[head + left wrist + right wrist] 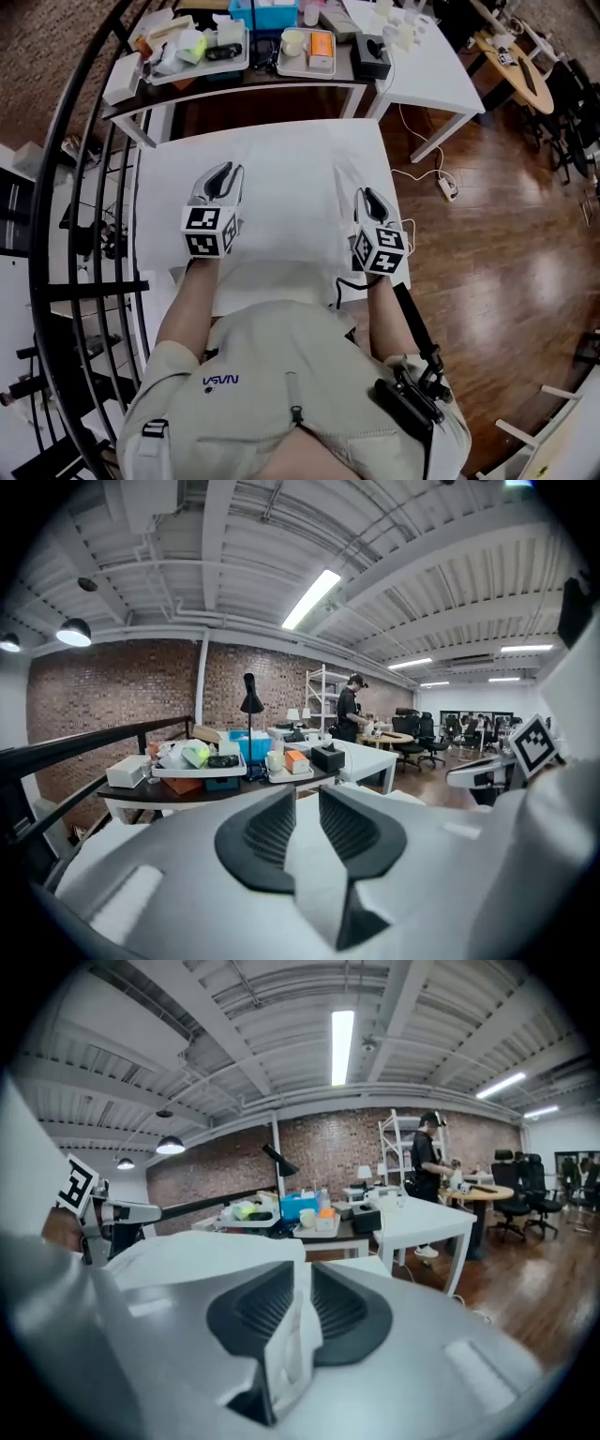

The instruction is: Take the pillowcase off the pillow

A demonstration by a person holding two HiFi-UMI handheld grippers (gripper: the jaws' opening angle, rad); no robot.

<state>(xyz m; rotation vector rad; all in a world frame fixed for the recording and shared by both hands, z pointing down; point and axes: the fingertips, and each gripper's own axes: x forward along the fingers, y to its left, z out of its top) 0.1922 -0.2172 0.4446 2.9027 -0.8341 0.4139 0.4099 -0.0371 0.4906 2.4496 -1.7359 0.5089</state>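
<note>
A white pillow in its white pillowcase lies on the white table in front of me. My left gripper is at the pillow's left side. In the left gripper view its jaws stand a little apart with a strip of pillowcase cloth lying loosely between them. My right gripper is at the pillow's right edge. There its jaws pinch a bunched fold of the pillowcase. Each gripper view shows the other gripper across the pillow.
A dark table with trays of small items stands just beyond the white table, and another white table sits at the back right. A black railing curves along the left. A cable and power strip lie on the wood floor. A person stands far off.
</note>
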